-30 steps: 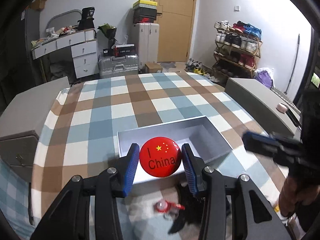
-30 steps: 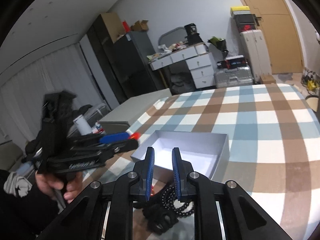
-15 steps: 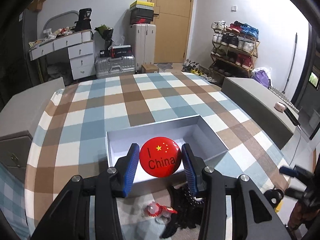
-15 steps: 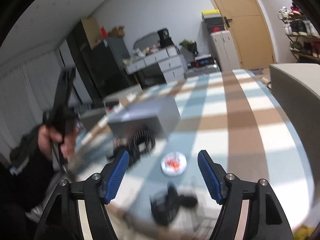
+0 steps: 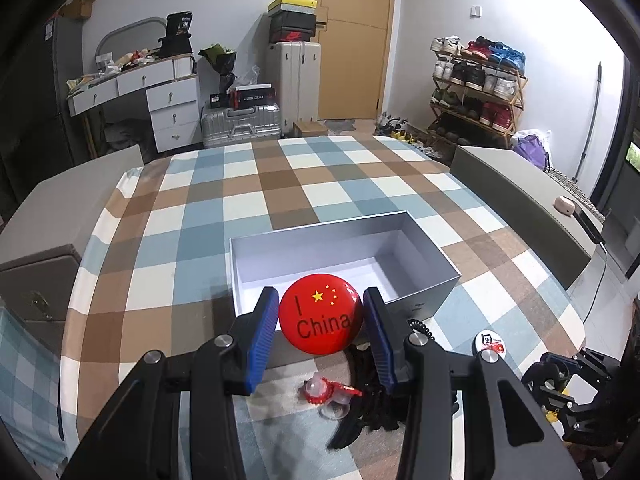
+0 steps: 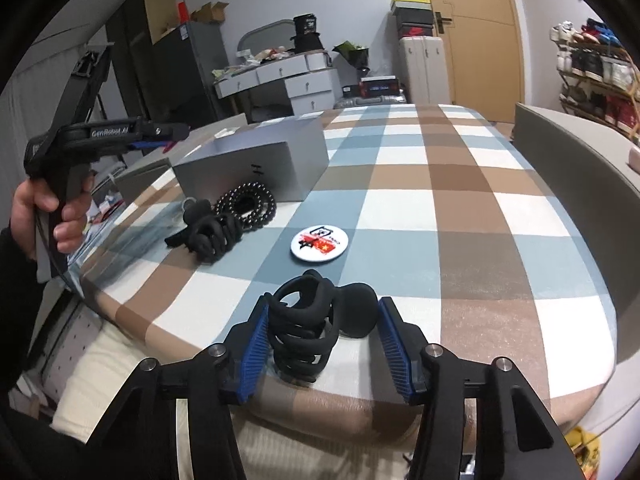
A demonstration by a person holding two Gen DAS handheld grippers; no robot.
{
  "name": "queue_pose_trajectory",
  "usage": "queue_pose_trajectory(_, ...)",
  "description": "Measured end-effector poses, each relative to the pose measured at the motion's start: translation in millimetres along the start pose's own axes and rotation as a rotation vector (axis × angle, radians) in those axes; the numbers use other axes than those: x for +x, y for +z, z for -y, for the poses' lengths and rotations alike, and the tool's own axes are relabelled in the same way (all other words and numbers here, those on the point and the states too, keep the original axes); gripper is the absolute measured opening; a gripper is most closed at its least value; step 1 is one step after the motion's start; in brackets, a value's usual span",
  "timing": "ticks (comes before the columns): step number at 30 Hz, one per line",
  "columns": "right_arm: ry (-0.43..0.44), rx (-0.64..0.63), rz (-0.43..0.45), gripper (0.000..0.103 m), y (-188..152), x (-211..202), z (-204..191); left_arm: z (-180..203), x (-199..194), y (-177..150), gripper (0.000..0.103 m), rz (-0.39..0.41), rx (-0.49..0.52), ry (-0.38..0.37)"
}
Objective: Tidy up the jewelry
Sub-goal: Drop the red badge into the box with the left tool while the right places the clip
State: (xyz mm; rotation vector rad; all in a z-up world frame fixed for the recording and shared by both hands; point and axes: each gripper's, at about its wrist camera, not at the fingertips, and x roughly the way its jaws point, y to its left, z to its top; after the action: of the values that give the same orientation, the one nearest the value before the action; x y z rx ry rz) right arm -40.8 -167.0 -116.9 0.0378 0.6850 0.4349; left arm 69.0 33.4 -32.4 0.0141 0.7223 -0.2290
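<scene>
My left gripper (image 5: 320,320) is shut on a round red "I China" badge (image 5: 320,318) and holds it above the near wall of an open grey box (image 5: 424,248). My right gripper (image 6: 322,338) is open, its jaws on either side of a black hair claw clip (image 6: 308,332) lying at the table's near edge. A white badge (image 6: 319,243) lies beyond it and also shows in the left wrist view (image 5: 489,342). A second black claw clip (image 6: 210,234) and a black bead bracelet (image 6: 248,204) lie by the box (image 6: 256,168).
A red flower ring (image 5: 326,390) lies under the left gripper beside dark jewelry (image 5: 372,400). The checked tablecloth (image 6: 440,184) covers the table. A grey cabinet (image 5: 516,196) stands right of it. The left hand-held gripper (image 6: 84,140) shows at left in the right wrist view.
My right gripper has opened and dropped from by the box to the table's near edge, settling around the black claw clip. My left gripper has kept hold of the red badge over the box.
</scene>
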Motion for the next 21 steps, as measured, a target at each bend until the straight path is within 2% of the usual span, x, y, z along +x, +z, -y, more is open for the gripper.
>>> queue_pose_trajectory(4,0.024,-0.011,0.040,0.051,8.7,-0.8,-2.8,-3.1,1.7,0.0,0.038,0.002,-0.003,0.006)
queue_pose_trajectory(6,0.063,-0.019,0.081,0.051,21.8,-3.8,-5.7,-5.6,2.3,1.3,0.038,0.007,-0.008,0.008)
queue_pose_trajectory(13,0.237,-0.003,0.213,0.051,99.4,5.7,-17.3,-13.0,10.7,10.9,0.038,0.007,-0.020,0.005)
queue_pose_trajectory(16,0.288,0.000,0.217,0.051,128.9,22.8,-23.3,-14.7,15.7,16.2,0.038,0.008,-0.022,-0.002)
queue_pose_trajectory(21,0.347,-0.024,0.117,0.051,166.9,68.8,-40.8,-16.9,28.2,23.8,0.038,-0.014,-0.024,-0.028)
